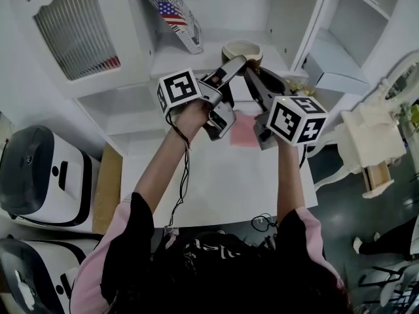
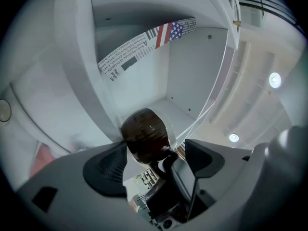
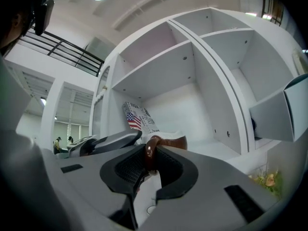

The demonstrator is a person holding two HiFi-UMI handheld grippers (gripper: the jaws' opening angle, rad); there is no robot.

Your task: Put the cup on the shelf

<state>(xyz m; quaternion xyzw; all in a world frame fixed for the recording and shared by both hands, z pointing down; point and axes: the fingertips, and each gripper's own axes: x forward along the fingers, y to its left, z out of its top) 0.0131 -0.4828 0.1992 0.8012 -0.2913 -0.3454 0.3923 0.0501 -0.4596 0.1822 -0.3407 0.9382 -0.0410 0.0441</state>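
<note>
Cup [image 1: 242, 48] is up at the shelf [image 1: 190, 61], top centre of the head view, at the front edge of the open compartment. Not released yet. Left to right:

- Flag-print panel [image 1: 171, 10] leans inside that same compartment, upper left of the cup. It stands apart from the cup, no contact.
- Left gripper [image 2: 155, 160]: jaws wide apart, nothing clamped. The brown cup body sits out at the tips, against the left pad [image 2: 107, 170] as far as I can tell, with a clear gap to the other one. Looks like steadying, not gripping.
- Right gripper [image 3: 147, 163]: jaws almost together, pinched on a glossy brown part of the cup. Rim or handle, can't say which. This one carries the load.
- Pink cloth [image 1: 243, 131] lies on the worktop [image 1: 216, 182] below both grippers, not involved.

Status, my read: lift and carry are done, and the cup is in the mouth of the compartment. Can't tell whether its base is on the shelf board or just above it, since no view shows the underside. Left to do:
- set it flat, further in from the edge if there's room
- open the right gripper
- pull both grippers back without dragging the cup

Watch point: the pinch is off to one side of the cup, so it may tip when let go.
</note>
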